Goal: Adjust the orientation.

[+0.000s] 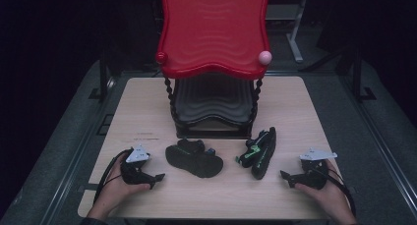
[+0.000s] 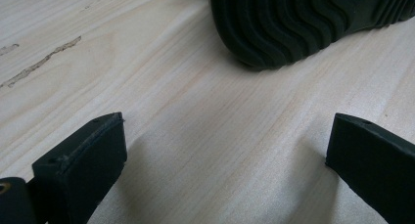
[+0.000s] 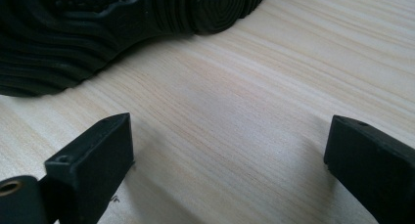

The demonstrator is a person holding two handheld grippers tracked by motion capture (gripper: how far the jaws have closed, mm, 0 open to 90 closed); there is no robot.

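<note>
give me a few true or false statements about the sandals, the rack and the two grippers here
1. The left sandal lies flat on the table with its straps up. True.
2. The right sandal sits on the rack's red top shelf. False: it lies tipped on its side on the table, in front of the rack.
3. The left gripper has its jaws clamped on a sandal. False: the left gripper view shows the jaws wide apart over bare wood, with the sole ahead of them.
4. The right gripper has open jaws with nothing between them. True.
5. Both sandals lie between the two grippers. True.
</note>
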